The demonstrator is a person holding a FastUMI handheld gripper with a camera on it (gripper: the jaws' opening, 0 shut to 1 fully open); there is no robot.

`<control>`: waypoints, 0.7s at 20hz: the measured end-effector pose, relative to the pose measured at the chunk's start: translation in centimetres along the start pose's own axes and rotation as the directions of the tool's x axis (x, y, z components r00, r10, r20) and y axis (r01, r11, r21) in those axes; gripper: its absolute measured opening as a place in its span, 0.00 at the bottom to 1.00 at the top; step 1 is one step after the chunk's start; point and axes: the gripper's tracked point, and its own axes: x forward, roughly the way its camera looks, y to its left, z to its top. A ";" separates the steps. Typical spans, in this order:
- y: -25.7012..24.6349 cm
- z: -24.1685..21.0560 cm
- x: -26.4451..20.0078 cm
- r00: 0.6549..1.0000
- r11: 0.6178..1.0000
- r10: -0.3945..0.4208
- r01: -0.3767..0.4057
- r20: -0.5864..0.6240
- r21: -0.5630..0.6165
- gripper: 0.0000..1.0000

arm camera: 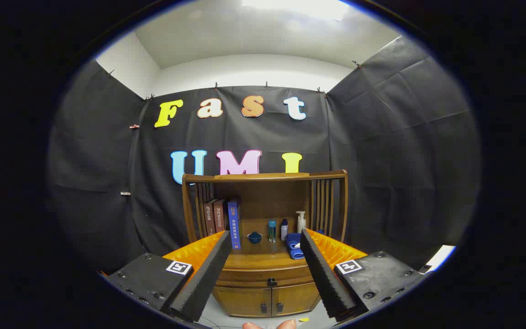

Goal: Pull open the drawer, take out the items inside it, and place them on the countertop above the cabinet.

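Jaws spread wide, gripper (265,249) holding nothing, well back from the cabinet (265,292), drawer (267,276) shut.

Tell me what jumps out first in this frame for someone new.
The wooden cabinet stands dead ahead beyond the open gripper, its drawer shut with a small dark knob between the fingers. On the countertop: upright books at one side, a small blue bowl, little bottles and a folded blue cloth.
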 end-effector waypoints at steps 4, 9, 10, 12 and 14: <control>-0.1 -0.2 0.0 1.000 1.000 -0.010 0.010 -0.011 0.000 0.98; 0.0 0.1 0.0 1.000 1.000 -0.006 0.006 0.002 -0.011 0.98; 0.0 0.2 0.0 1.000 1.000 -0.003 0.003 0.004 -0.010 0.98; 0.0 0.1 0.0 1.000 1.000 0.003 -0.003 0.005 -0.013 0.98; 0.0 0.0 0.0 1.000 1.000 0.004 -0.004 0.004 -0.017 0.98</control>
